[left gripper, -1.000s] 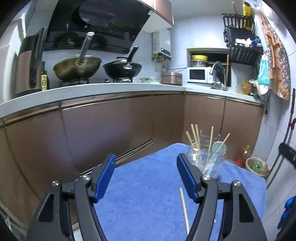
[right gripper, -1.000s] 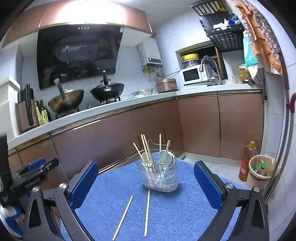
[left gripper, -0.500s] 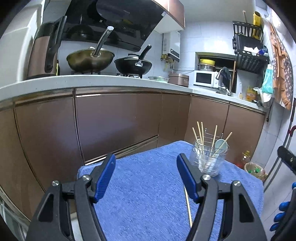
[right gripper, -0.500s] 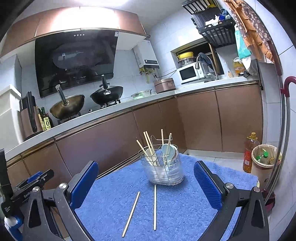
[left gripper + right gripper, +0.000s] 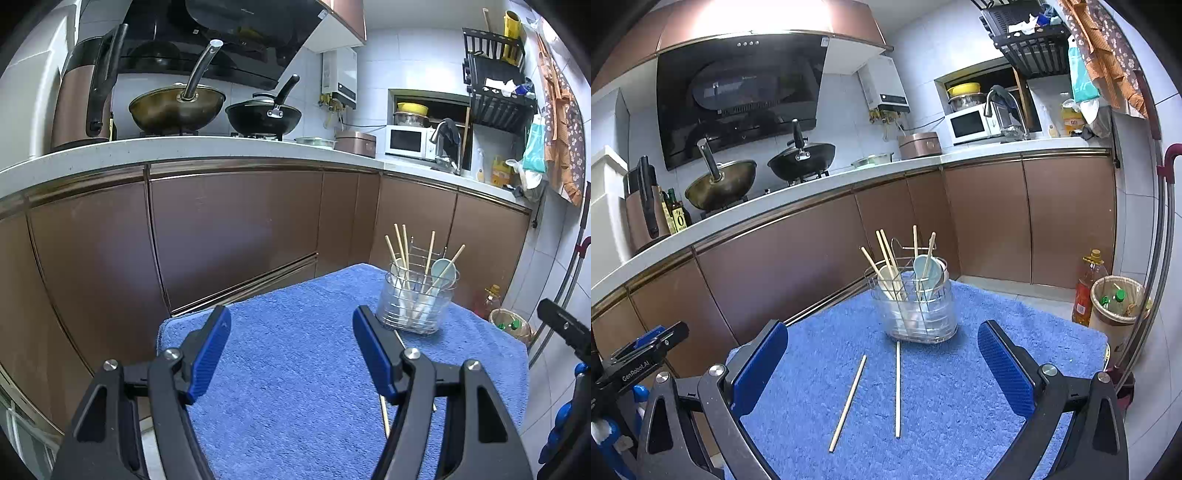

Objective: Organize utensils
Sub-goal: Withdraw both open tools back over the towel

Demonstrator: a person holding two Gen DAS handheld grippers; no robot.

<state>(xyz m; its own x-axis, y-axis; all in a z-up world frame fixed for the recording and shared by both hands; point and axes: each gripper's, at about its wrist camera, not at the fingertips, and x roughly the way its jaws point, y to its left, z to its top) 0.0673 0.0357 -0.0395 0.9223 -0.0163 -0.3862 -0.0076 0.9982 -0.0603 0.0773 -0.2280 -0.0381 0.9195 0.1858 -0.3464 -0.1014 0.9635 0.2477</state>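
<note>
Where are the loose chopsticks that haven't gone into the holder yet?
In the right wrist view, two loose chopsticks lie flat on the blue towel, just in front of the utensil holder.

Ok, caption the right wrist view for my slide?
Open right gripper above two loose wooden chopsticks on a blue towel, before a clear utensil holder.
</note>
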